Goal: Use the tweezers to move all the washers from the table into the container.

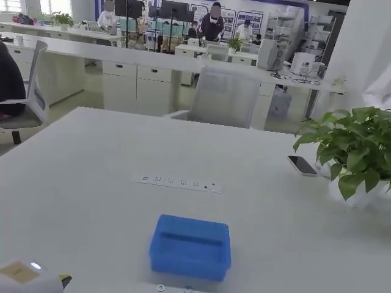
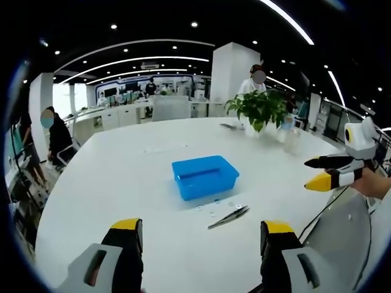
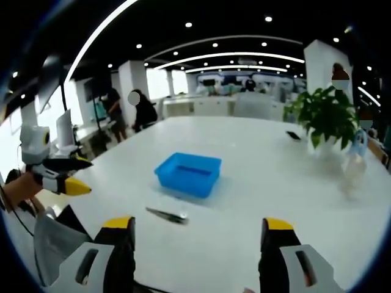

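Jaws apart and empty, the left gripper [image 2: 202,226] and right gripper [image 3: 198,223] hover over the counter [image 2: 110,183], likely readying to lift the tweezers [image 2: 228,217] lying beside the washers [image 2: 212,212], just beside the blue container [image 2: 203,187].

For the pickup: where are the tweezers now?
Left gripper view: the tweezers lie on the table right of centre, beside the washers, before the blue container.

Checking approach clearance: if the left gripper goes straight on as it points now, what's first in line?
The left gripper would likely meet the tweezers first, washers beside them, then the blue container. Its height above the table is unclear.
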Demonstrator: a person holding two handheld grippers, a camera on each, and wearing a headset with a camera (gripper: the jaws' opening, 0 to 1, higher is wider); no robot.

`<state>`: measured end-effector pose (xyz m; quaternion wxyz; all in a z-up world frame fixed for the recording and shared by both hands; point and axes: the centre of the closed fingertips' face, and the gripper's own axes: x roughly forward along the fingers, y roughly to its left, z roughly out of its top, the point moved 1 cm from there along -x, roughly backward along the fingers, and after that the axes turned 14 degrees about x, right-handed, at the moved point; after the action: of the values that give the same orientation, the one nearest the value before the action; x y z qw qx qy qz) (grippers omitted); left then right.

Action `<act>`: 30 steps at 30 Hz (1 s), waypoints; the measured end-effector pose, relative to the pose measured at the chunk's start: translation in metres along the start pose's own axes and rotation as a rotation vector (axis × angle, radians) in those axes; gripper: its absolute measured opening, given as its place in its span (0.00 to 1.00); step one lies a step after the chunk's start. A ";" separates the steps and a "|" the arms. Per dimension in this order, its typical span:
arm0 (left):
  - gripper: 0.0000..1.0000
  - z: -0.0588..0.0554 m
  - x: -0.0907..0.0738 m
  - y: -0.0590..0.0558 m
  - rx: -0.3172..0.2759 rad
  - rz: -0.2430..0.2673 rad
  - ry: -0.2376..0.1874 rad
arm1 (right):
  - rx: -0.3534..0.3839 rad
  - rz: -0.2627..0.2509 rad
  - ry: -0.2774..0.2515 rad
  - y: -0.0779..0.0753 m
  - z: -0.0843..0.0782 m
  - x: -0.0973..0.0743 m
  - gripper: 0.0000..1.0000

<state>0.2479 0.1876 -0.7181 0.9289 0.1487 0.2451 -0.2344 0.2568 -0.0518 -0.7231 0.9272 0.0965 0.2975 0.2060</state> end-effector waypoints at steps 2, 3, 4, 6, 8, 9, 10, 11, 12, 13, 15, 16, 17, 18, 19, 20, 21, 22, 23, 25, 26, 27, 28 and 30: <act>0.65 -0.001 0.005 -0.002 0.035 -0.041 0.011 | 0.004 0.003 0.008 -0.001 -0.002 0.001 0.81; 0.60 -0.003 0.008 -0.003 0.054 -0.060 0.020 | 0.006 0.005 0.013 -0.001 -0.002 0.001 0.79; 0.56 -0.005 0.011 -0.003 0.073 -0.068 0.034 | 0.006 0.013 0.019 -0.001 -0.004 0.002 0.75; 0.49 -0.007 0.018 -0.006 0.142 -0.105 0.052 | 0.002 0.017 0.021 0.000 -0.004 0.003 0.72; 0.37 -0.008 0.025 -0.007 0.190 -0.119 0.059 | -0.007 0.015 0.028 -0.001 -0.005 0.004 0.70; 0.33 -0.011 0.030 -0.009 0.222 -0.138 0.075 | -0.010 0.016 0.035 -0.001 -0.005 0.005 0.69; 0.33 -0.013 0.035 -0.012 0.259 -0.163 0.093 | -0.013 0.016 0.038 -0.002 -0.005 0.006 0.67; 0.34 -0.013 0.039 -0.013 0.274 -0.166 0.096 | -0.016 0.017 0.041 -0.002 -0.005 0.006 0.66; 0.37 -0.012 0.045 -0.015 0.282 -0.174 0.087 | -0.017 0.021 0.044 -0.002 -0.005 0.007 0.66; 0.37 -0.014 0.048 -0.020 0.301 -0.218 0.098 | -0.017 0.024 0.048 -0.002 -0.005 0.007 0.65; 0.32 -0.014 0.059 -0.020 0.321 -0.222 0.096 | -0.013 0.029 0.055 -0.002 -0.006 0.009 0.63; 0.26 -0.016 0.065 -0.022 0.350 -0.241 0.103 | -0.013 0.033 0.059 -0.001 -0.006 0.009 0.62; 0.25 -0.017 0.069 -0.022 0.355 -0.242 0.106 | -0.012 0.039 0.066 0.000 -0.007 0.010 0.61; 0.25 -0.019 0.075 -0.023 0.359 -0.250 0.112 | -0.013 0.043 0.071 0.001 -0.008 0.010 0.60; 0.25 -0.026 0.080 -0.029 0.375 -0.301 0.146 | -0.017 0.050 0.081 0.003 -0.011 0.011 0.59; 0.25 -0.027 0.084 -0.028 0.381 -0.300 0.146 | -0.020 0.052 0.087 0.003 -0.012 0.011 0.58; 0.23 -0.029 0.090 -0.029 0.399 -0.309 0.145 | -0.026 0.052 0.095 0.004 -0.014 0.011 0.56; 0.21 -0.033 0.093 -0.032 0.411 -0.332 0.163 | -0.029 0.054 0.100 0.004 -0.015 0.012 0.56; 0.20 -0.034 0.098 -0.032 0.420 -0.330 0.165 | -0.031 0.056 0.106 0.005 -0.016 0.012 0.55; 0.19 -0.037 0.104 -0.035 0.431 -0.351 0.171 | -0.030 0.060 0.114 0.006 -0.018 0.012 0.54; 0.19 -0.040 0.108 -0.035 0.435 -0.357 0.190 | -0.027 0.065 0.121 0.007 -0.020 0.012 0.54; 0.19 -0.042 0.110 -0.035 0.450 -0.353 0.199 | -0.027 0.068 0.128 0.007 -0.022 0.012 0.53; 0.18 -0.045 0.113 -0.035 0.500 -0.369 0.217 | -0.027 0.070 0.134 0.008 -0.023 0.013 0.53; 0.14 -0.047 0.120 -0.034 0.514 -0.367 0.220 | -0.029 0.076 0.139 0.010 -0.024 0.013 0.52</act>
<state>0.3047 0.1338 -0.8255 0.7714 0.3560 0.2993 -0.4344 0.2487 -0.0357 -0.7465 0.8971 0.0799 0.3543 0.2515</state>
